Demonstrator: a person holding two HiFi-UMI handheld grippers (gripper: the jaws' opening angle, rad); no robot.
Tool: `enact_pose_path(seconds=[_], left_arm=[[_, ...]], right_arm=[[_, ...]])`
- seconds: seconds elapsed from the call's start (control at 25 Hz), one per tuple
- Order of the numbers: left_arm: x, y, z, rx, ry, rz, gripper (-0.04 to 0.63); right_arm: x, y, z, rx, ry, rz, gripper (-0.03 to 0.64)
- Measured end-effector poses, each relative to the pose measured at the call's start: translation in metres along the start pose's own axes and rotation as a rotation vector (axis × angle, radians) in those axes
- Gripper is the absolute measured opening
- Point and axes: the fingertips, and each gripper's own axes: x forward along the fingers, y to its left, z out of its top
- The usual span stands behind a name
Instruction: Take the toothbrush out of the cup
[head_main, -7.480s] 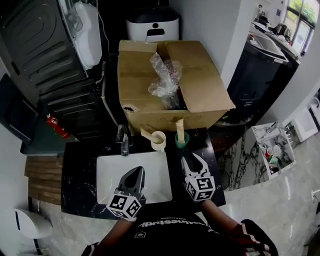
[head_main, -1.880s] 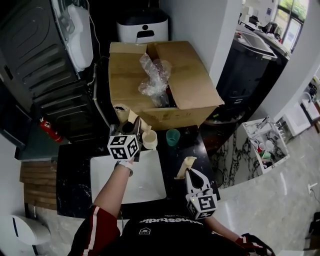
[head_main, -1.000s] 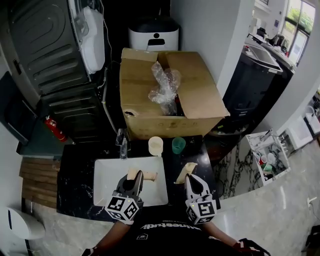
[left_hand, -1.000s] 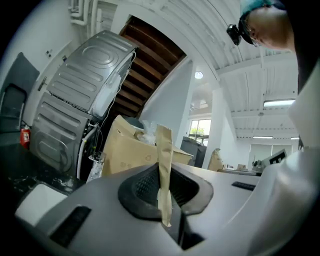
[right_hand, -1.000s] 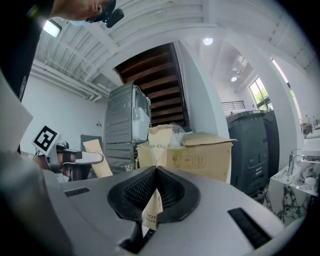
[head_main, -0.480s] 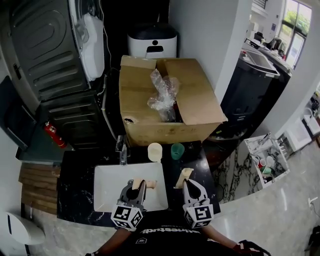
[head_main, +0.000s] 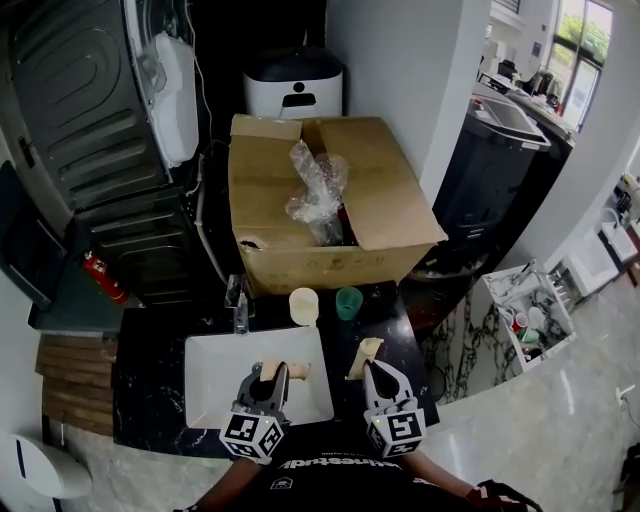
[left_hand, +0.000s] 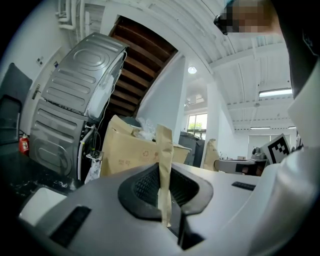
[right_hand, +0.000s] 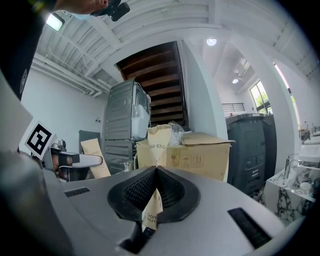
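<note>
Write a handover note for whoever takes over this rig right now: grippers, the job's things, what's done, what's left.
Left gripper: shut on a paper-wrapped toothbrush, held over the white sink.
Right gripper: shut on a second paper-wrapped toothbrush, over the black counter.
Cream cup and green cup stand side by side on the counter behind the sink, in front of the cardboard box; nothing sticks out of either.
Done: both toothbrushes are out of the cups.
Left: probably only setting them down.
</note>
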Motion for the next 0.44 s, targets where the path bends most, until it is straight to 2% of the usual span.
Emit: enact_pose_path(seconds=[0.44], left_arm=[[-0.001, 0.0, -0.003, -0.023, 0.003, -0.001, 0.038]], right_arm=[[-0.0008, -0.0007, -0.0011, 0.001, 0.011, -0.003, 0.037]])
